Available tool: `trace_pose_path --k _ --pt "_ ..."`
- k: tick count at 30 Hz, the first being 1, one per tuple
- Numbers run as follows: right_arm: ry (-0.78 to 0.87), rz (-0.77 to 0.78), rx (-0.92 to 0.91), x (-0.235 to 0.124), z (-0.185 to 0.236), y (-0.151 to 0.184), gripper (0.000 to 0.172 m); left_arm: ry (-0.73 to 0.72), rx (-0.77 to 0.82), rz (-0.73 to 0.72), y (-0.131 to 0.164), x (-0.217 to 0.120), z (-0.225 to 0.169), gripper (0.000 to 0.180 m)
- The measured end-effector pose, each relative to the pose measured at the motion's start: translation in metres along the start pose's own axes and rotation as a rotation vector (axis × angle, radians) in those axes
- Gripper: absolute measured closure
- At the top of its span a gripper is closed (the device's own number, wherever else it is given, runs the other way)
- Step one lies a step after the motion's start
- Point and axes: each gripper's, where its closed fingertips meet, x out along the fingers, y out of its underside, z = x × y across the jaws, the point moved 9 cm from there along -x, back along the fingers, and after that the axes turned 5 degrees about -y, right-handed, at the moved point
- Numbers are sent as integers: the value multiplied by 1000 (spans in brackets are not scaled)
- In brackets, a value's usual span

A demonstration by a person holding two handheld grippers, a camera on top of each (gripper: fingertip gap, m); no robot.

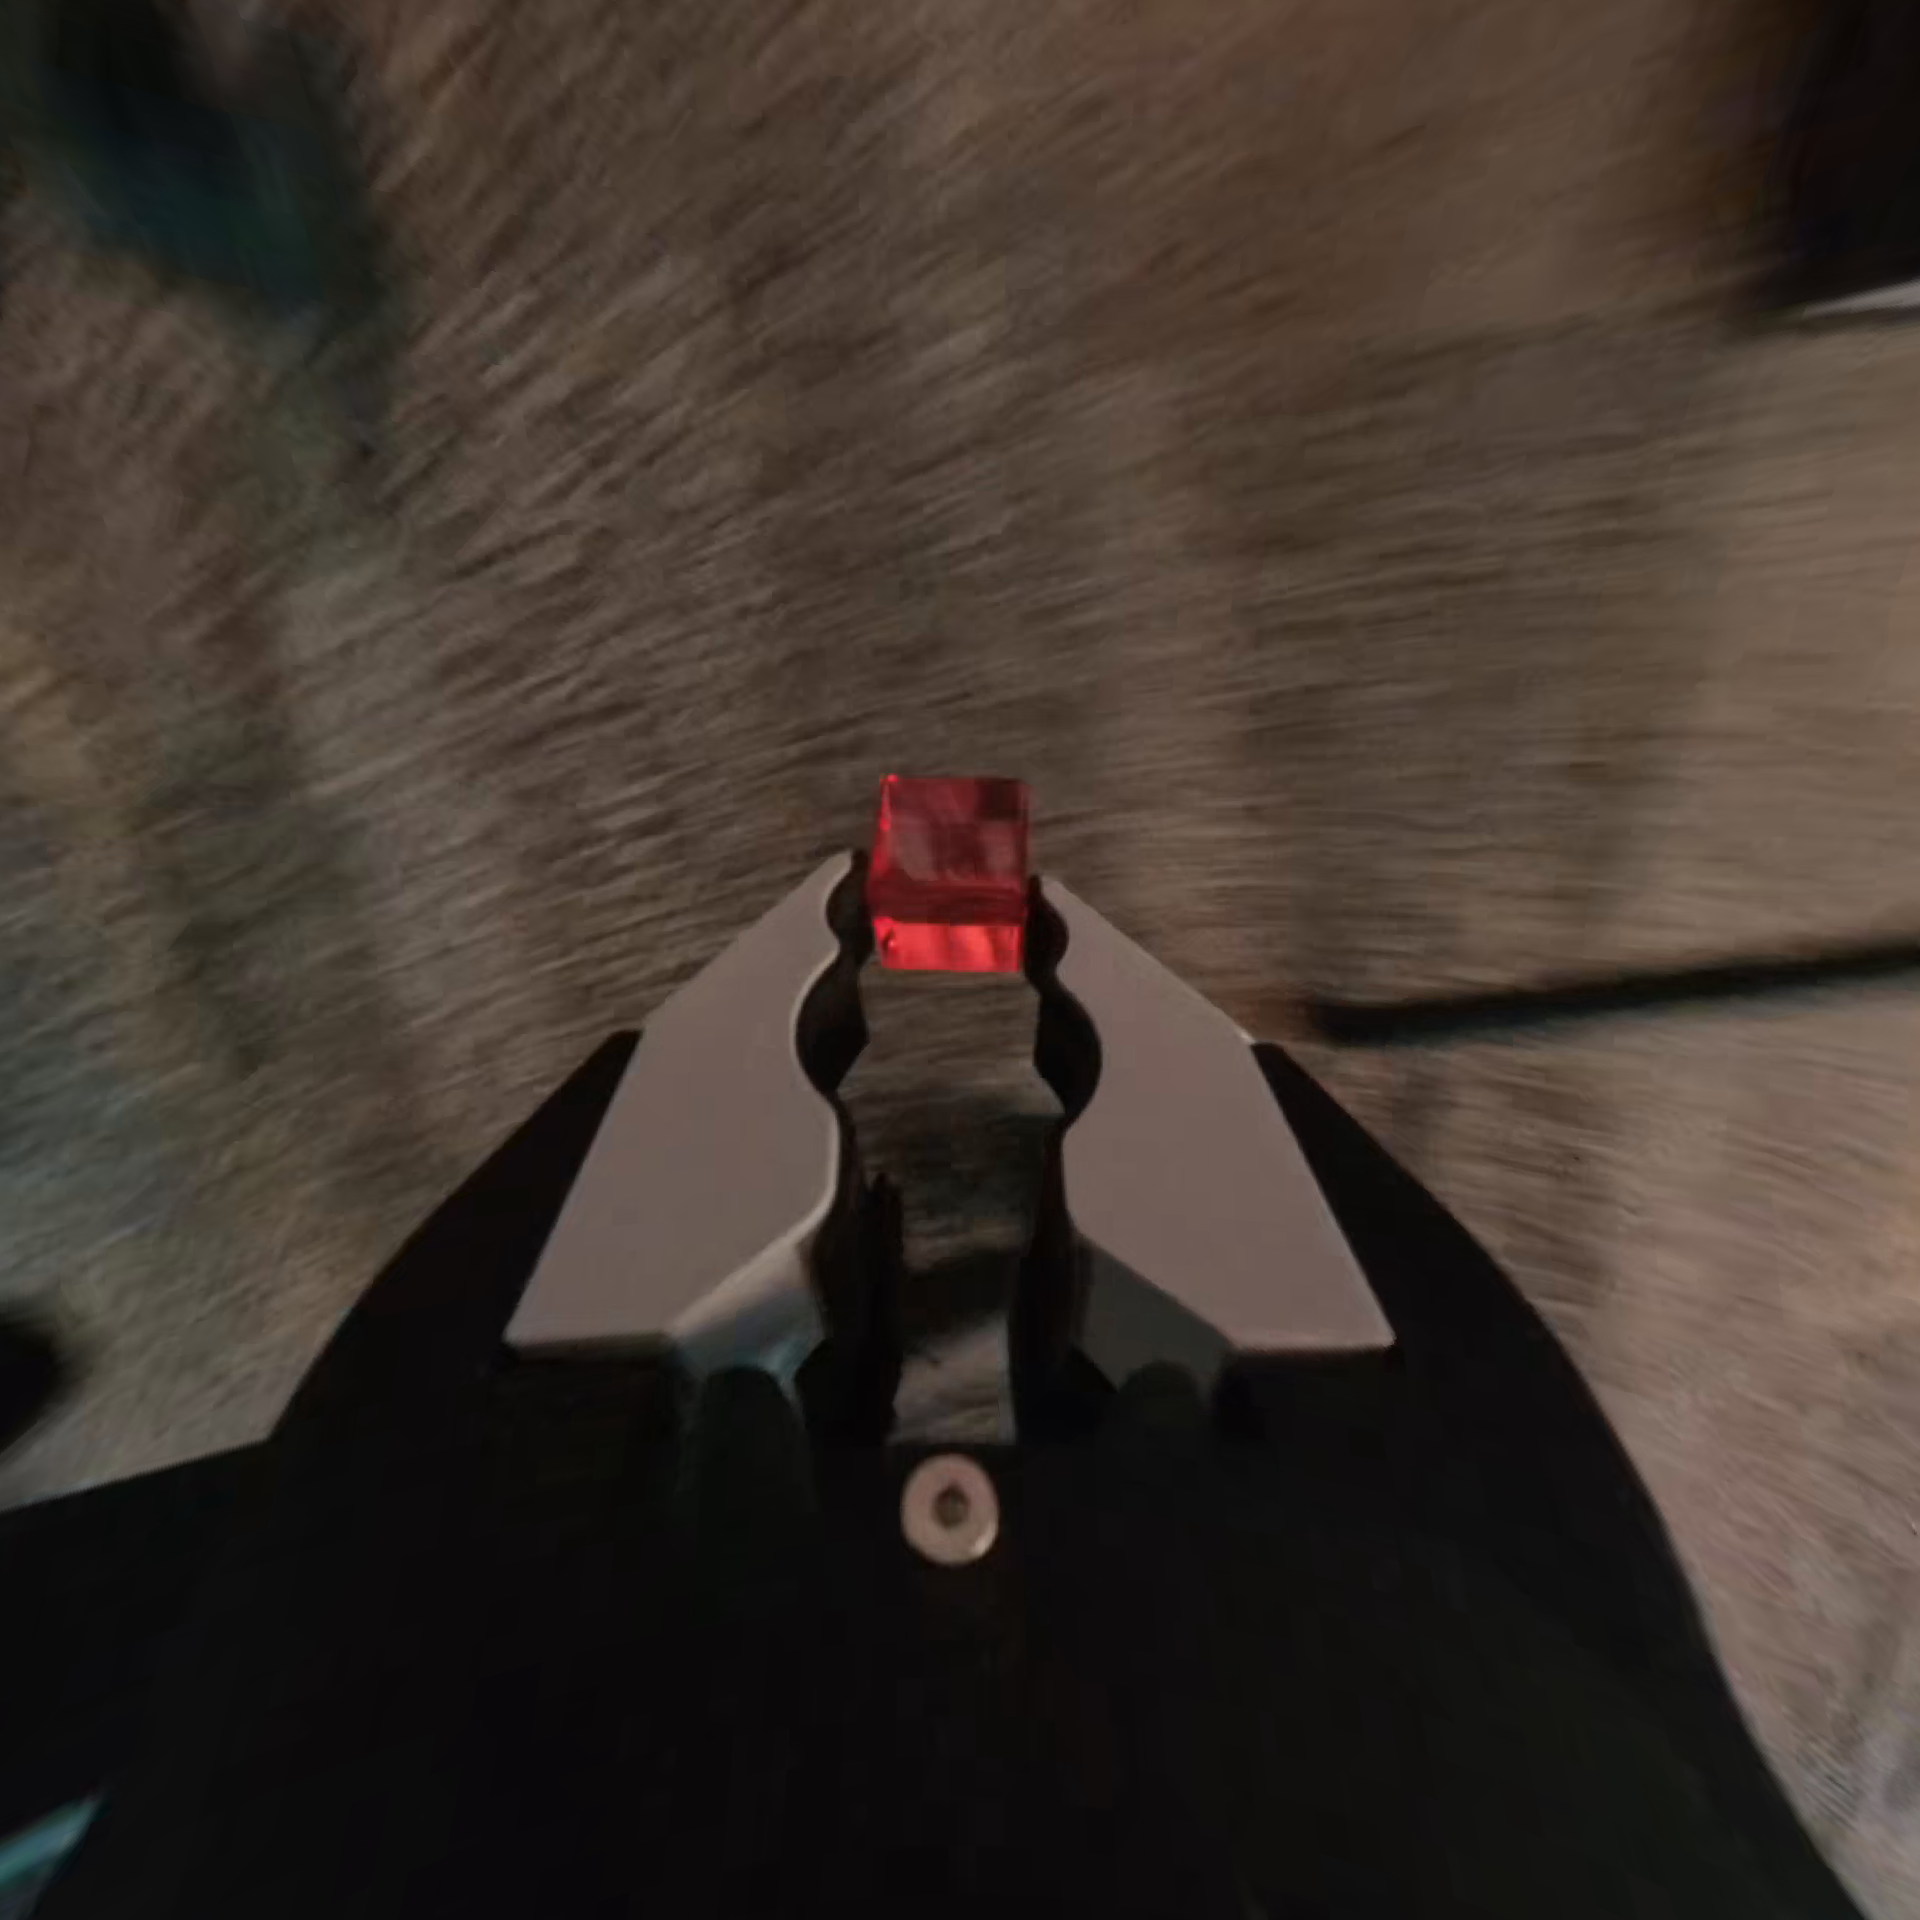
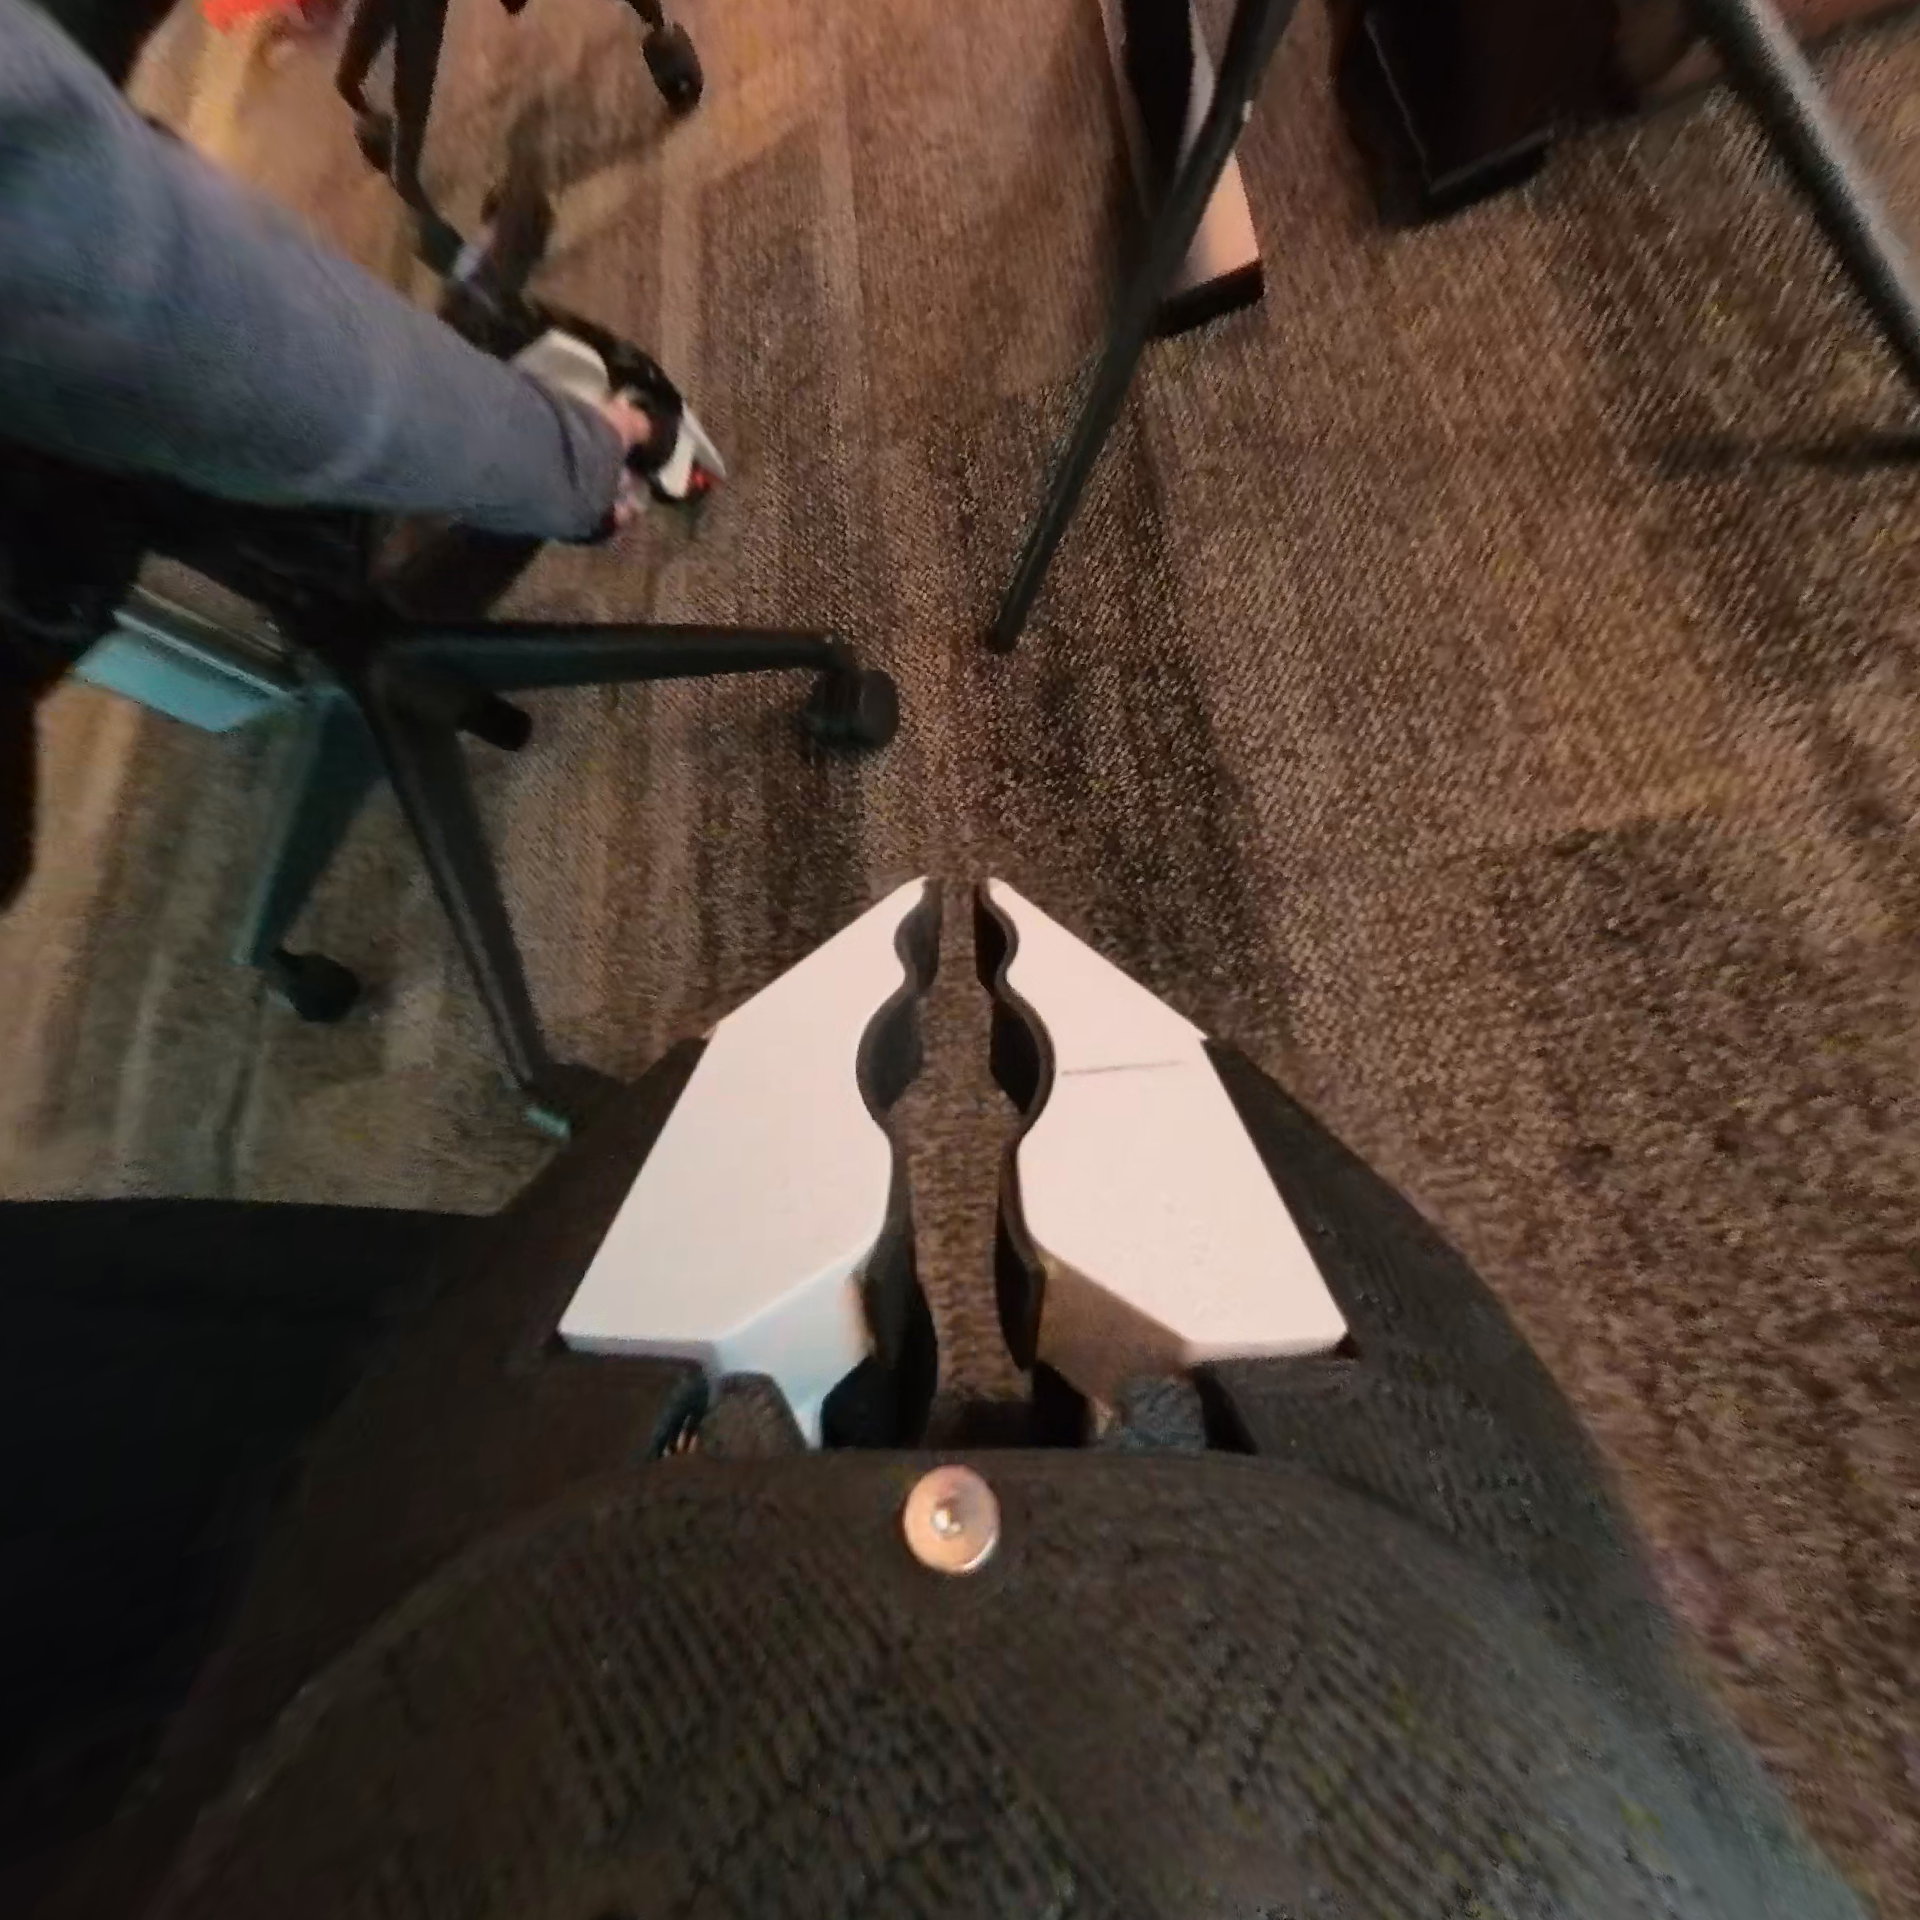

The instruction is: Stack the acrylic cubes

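Brown carpet everywhere, chair legs and a table leg standing on it; left gripper pinches a red cube above the floor, right gripper nearly closed, empty

Dim, warm indoor light in both wrist views; strong wide-angle bending toward the edges.

Left wrist view: the carpet beyond the fingers is smeared by motion blur, while the red cube at the fingertips stays sharp and glows against the murk. Right wrist view: brighter, with the carpet ahead of the fingers crisp, the blue sleeve far left of them blurred, and straight chair legs bowed.
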Motion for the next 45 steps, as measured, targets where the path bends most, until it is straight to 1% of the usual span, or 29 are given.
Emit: trace_pose_path --k 1,2,3,4,6,9,12,14,16,18,20,23,25,27,29,32,35,38,41,43,45 --pt "28 -8 -35 -2 3 1 169 82 7 -52 3 -19 -21 153" --pt "52 -11 -58 -3 8 3 169 139 17 -67 9 -38 -42 153" --pt "66 -3 -67 -4 13 4 169 172 51 -51 19 -56 -64 153" --pt "79 9 -70 -5 18 6 169 221 62 -56 31 -76 -86 153" --pt "111 31 -54 -13 30 7 169 298 21 -21 59 -115 -122 153" --pt "111 61 7 -47 56 -9 170 381 -11 41 105 -181 -171 153" --pt "122 29 -19 -105 79 -50 170 507 65 65 146 -258 -227 153" --pt "144 8 -59 -152 88 -86 170 598 199 85 174 -314 -265 153" --pt "186 -39 -87 -203 92 -124 170 703 325 85 201 -379 -299 153" --pt "251 -113 -98 -256 93 -161 169 816 447 91 228 -447 -330 153" --pt "335 -202 -98 -306 94 -194 168 927 570 92 248 -513 -357 153" --pt "466 -349 -98 -373 98 -232 167 1079 773 35 259 -600 -393 153" --pt "529 -451 -101 -410 104 -251 166 1172 883 -32 254 -650 -414 153" --pt "582 -535 -121 -441 114 -264 166 1260 966 -127 243 -694 -433 153" --pt "663 -591 -152 -466 127 -269 165 1340 1020 -224 228 -731 -448 153" --pt "789 -654 -146 -494 155 -267 166 1435 1086 -349 211 -774 -461 153" --pt "909 -709 -111 -513 197 -255 165 1553 1193 -392 209 -811 -467 153" --pt "1114 -760 -54 -527 254 -229 165 1718 1329 -399 226 -845 -466 153" --pt "1273 -806 27 -529 319 -201 165 1895 1450 -380 255 -880 -458 152" --pt "1374 -809 65 -529 362 -187 165 2004 1474 -373 274 -908 -448 153" --pt "1469 -799 88 -531 403 -178 164 2123 1457 -349 292 -938 -434 152"
